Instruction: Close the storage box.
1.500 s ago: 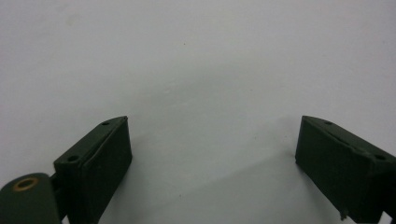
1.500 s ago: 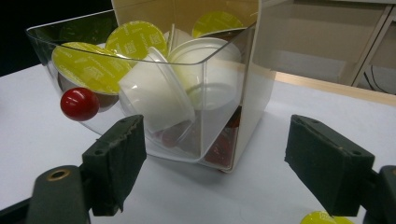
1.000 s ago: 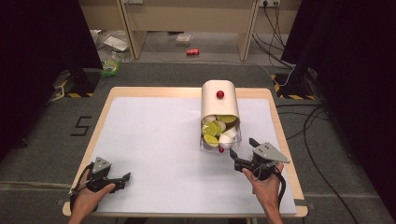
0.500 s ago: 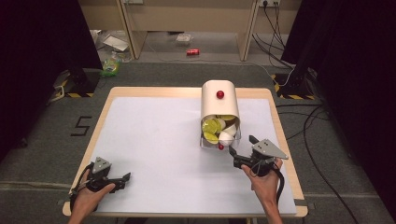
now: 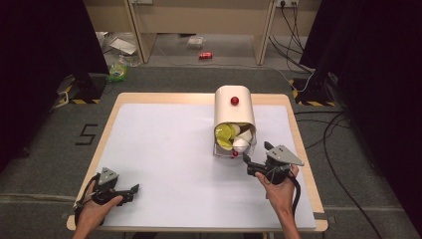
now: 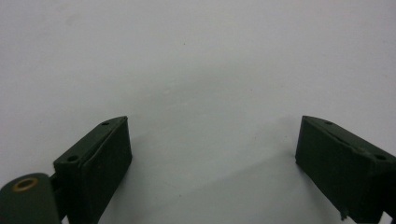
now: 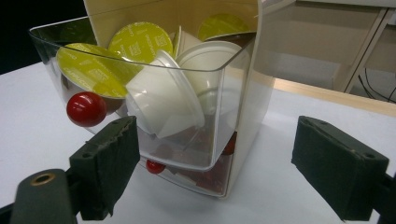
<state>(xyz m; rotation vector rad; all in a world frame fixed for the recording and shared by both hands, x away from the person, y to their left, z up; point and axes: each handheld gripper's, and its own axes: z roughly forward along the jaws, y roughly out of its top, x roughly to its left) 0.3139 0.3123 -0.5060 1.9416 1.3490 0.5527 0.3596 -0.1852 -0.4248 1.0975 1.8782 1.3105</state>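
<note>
A cream box (image 5: pixel 226 112) with a red ball (image 5: pixel 234 100) on top stands at the table's far right. Its clear drawer (image 7: pixel 233 93) is pulled out toward me, with a red knob (image 7: pixel 86 108) on its front. It holds capsules with yellow-green lids (image 7: pixel 140 42) and a white capsule (image 7: pixel 163 105) at the front. My right gripper (image 5: pixel 255 153) hovers just in front of the drawer; its jaws have just been opening and now stand open with nothing gripped. My left gripper (image 5: pixel 130 191) rests open on the white table cover (image 6: pixel 196 70) at the near left.
The white cover (image 5: pixel 174 149) lies on a wooden table whose edge (image 5: pixel 298 139) runs close to the right hand. A black cable (image 5: pixel 297 191) trails from the right gripper. On the floor beyond the table lie litter and a red can (image 5: pixel 205 55).
A white capsule now lies at the front of the drawer where yellow lids showed a second ago. The right gripper has edged slightly toward the drawer. The left gripper has not moved.
</note>
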